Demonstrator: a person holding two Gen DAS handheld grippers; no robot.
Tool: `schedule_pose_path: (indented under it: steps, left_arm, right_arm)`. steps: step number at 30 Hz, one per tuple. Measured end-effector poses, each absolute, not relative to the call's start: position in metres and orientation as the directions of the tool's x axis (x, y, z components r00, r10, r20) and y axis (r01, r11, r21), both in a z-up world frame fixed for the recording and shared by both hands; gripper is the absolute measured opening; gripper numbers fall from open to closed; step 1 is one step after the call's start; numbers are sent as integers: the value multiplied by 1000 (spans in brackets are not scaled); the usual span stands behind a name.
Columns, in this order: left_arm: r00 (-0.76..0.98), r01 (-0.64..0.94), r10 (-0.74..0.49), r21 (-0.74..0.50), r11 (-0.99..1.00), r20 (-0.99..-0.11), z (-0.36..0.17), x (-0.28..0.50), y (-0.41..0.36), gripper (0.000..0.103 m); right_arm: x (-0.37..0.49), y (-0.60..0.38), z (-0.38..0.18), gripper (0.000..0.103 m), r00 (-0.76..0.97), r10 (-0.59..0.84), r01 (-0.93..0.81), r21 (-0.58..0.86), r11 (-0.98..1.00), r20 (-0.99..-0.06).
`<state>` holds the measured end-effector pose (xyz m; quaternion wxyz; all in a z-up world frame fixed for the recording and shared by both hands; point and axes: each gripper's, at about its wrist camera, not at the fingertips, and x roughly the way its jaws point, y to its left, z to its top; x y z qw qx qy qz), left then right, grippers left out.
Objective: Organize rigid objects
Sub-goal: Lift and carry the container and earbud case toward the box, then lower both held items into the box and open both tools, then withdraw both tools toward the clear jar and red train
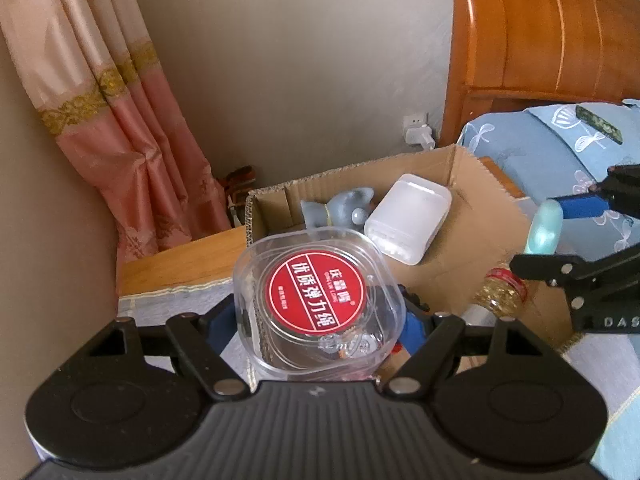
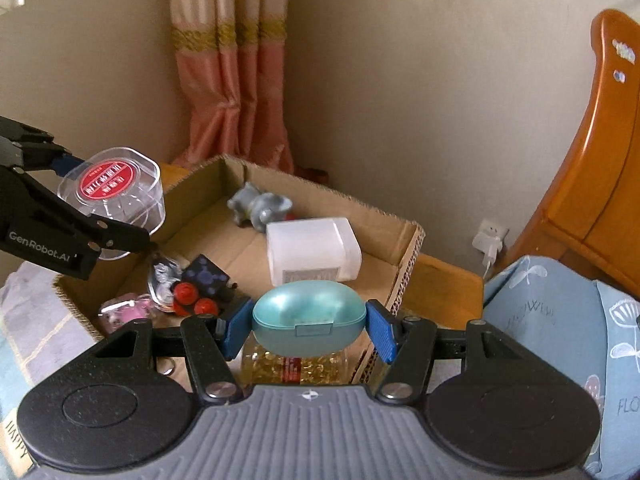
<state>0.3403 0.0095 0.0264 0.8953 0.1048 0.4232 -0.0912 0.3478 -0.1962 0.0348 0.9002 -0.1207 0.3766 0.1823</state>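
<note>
left gripper (image 1: 320,312): pinching a clear plastic case (image 1: 316,300) with a round red label on the lid, blue pads pressed on both sides, held up over the near edge of the cardboard box (image 2: 404,260)
right gripper (image 2: 308,324): clamped on a teal egg-shaped case (image 2: 308,316), one blue pad on each end, hovering above the near end of the box
under the teal case: a clear jar of golden beads (image 2: 296,364) with a red label, lying low at the near side of the box, partly hidden by the gripper
box floor, near left: pink trinket (image 2: 128,308), two red round pieces (image 2: 192,296), a dark cube with blue dots (image 2: 208,276), plus something clear and shiny that I honestly can't make out
box, middle: white translucent plastic box (image 2: 312,252), lying flat
box, far end: grey figurine (image 2: 260,206) on its side, looks like a little animal
around the box: blue patterned bedding (image 2: 560,320) to the right, wooden headboard (image 1: 540,32) beyond that
far back: plain wall with a white plug in a socket (image 1: 418,130), pink and cream curtain (image 1: 120,120) in the corner
</note>
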Motion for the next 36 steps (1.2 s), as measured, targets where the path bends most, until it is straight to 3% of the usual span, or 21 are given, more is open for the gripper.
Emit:
schedule_pose_path:
  steps: [3, 8, 14, 17, 36]
  left_arm:
    - [616, 238, -65, 106, 965, -785, 19, 350, 8, 79]
    - [607, 225, -53, 107, 968, -793, 8, 361, 5, 79]
    - [598, 206, -49, 94, 974, -800, 2, 370, 3, 84]
    - [616, 189, -36, 103, 977, -787, 6, 368, 2, 92]
    - [691, 220, -63, 127, 967, -720, 52, 295, -7, 95]
  right_arm:
    - [356, -195, 28, 68, 651, 216, -398, -84, 914, -728]
    - [355, -204, 28, 89, 666, 233, -374, -47, 926, -709]
    - [348, -210, 33, 98, 674, 243, -368, -32, 929, -698]
    - [344, -210, 36, 98, 675, 245, -374, -36, 927, -696]
    - [280, -202, 54, 103, 698, 258, -371, -30, 928, -667]
